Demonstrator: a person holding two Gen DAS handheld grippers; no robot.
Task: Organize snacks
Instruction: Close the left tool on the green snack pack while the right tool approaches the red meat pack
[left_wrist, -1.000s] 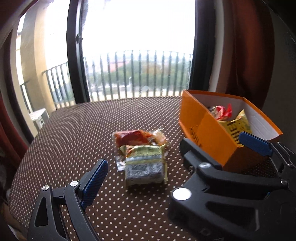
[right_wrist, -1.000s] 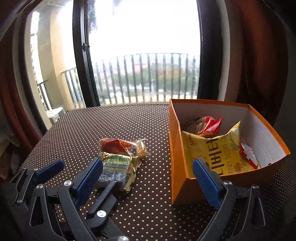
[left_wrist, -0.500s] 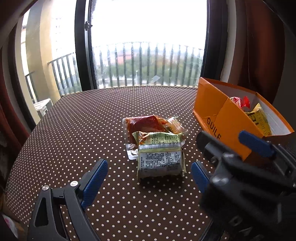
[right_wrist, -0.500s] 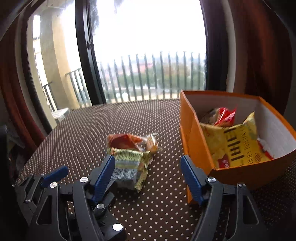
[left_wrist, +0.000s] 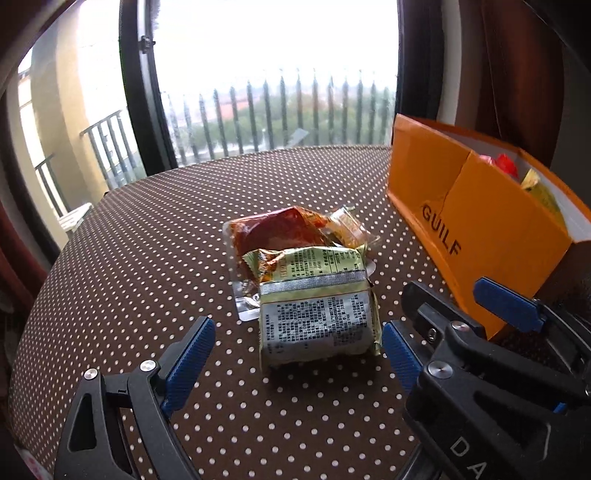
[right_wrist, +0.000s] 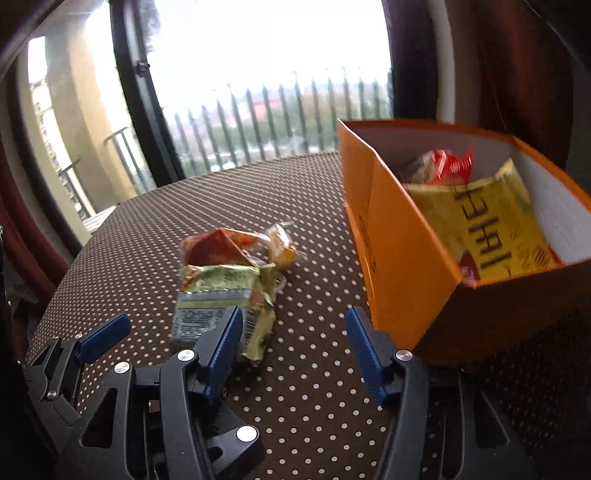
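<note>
left gripper (left_wrist: 295, 350) jaws wide, green snack pack (left_wrist: 317, 314) on the dotted table (left_wrist: 129, 258) between its pads, not touched. red snack pack (left_wrist: 273, 232) just behind, touching it. right gripper (right_wrist: 291, 339) jaws closing, nothing between them, beside the orange box (right_wrist: 402, 266) holding a yellow bag (right_wrist: 487, 225) and red packet (right_wrist: 450, 162).

Orange box (left_wrist: 491, 236) lettering perhaps cut off
</note>
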